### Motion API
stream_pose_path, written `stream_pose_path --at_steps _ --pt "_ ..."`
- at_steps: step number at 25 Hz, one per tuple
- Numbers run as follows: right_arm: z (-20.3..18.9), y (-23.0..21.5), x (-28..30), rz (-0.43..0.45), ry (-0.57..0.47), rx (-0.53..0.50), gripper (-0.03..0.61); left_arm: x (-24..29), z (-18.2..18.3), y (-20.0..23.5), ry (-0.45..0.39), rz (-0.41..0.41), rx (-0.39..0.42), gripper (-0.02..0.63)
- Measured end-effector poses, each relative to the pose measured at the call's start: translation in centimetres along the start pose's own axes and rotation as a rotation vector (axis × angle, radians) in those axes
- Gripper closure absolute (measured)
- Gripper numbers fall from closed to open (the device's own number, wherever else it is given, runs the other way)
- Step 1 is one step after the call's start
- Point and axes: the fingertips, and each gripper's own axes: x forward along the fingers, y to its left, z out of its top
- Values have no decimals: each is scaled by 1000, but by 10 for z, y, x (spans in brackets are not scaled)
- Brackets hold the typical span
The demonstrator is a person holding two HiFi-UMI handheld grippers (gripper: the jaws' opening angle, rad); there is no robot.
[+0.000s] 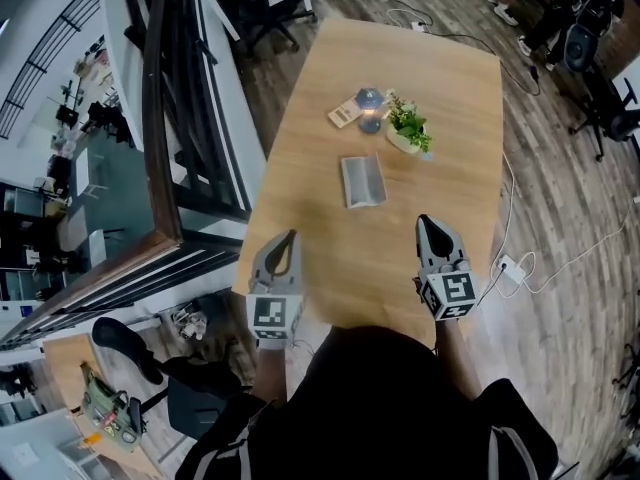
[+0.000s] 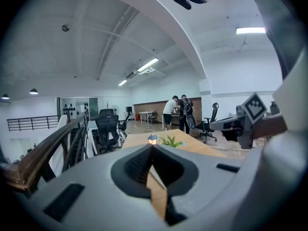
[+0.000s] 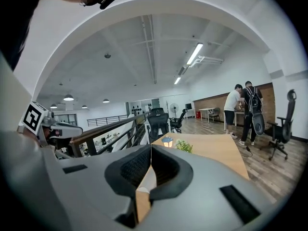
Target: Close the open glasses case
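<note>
Silvery-grey glasses case [image 1: 363,180] lies open mid-way along the surface [image 1: 460,98], just on the near side of the little plant [image 1: 408,128] and well apart from both grippers. The left gripper [image 1: 291,238] and right gripper [image 1: 424,222] both have fingers clenched on nothing. I'd pin one half with one tip and fold the lid over with the other, slowly so it doesn't skid. Which half is the lid is hard to make out, maybe the left one, and the gripper views barely show the case.
</note>
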Motion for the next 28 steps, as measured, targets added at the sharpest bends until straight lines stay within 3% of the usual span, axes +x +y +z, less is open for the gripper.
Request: stream_pose_path --at_steps 3,5,9,13,21,28 --pt "-13 -10 16 0 23 31 544 3 -2 0 21 5 5 615" --pt "-22 -17 27 -4 33 72 465 3 -3 0 19 8 7 615" --pt "-46 -25 61 4 49 193 465 2 -5 4 32 -2 14 615" --pt "-67 -32 106 -2 83 244 465 -6 -9 10 45 9 6 615" --pt "-165 -62 199 -58 301 352 465 -23 -33 22 102 38 -31 615" --pt "-216 -60 233 -58 448 417 465 -31 -44 32 125 86 -63 615"
